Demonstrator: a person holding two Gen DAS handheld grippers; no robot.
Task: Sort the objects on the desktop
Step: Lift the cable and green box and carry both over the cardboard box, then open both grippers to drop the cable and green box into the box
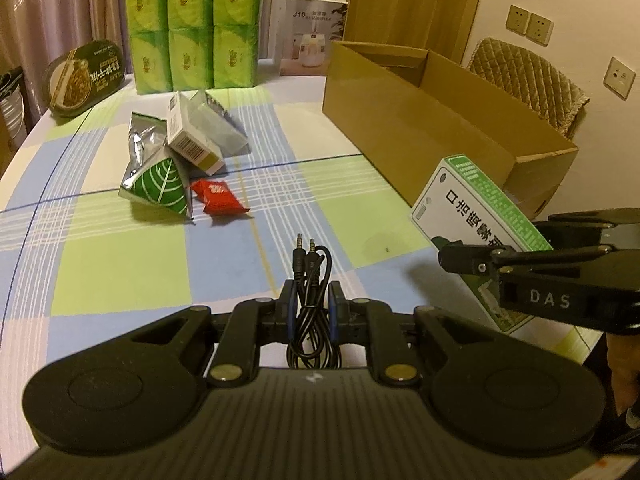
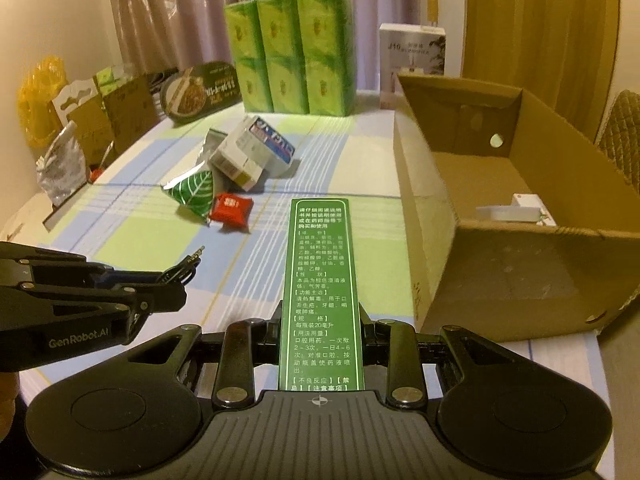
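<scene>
The left gripper (image 1: 313,304) is clamped on a coiled black audio cable (image 1: 312,280), its two plugs poking out ahead, held just above the checked bench (image 1: 120,264). The right gripper (image 2: 320,332) pinches a green-and-white medicine box (image 2: 322,280), lifted clear of the cloth, green printed side up in the right wrist view. From the left wrist camera that box (image 1: 476,204) hangs at three o'clock, just in front of the open cardboard carton (image 1: 420,128). In the right wrist view a white item (image 2: 516,210) lies inside the carton. At eleven o'clock from the left gripper sits a heap: a silver pouch (image 1: 140,148), a green leaf-printed packet (image 1: 160,188), a white carton (image 1: 192,136), and a red sachet (image 1: 218,196) beside it. Green tissue packs (image 1: 192,28) stand at the far edge.
</scene>
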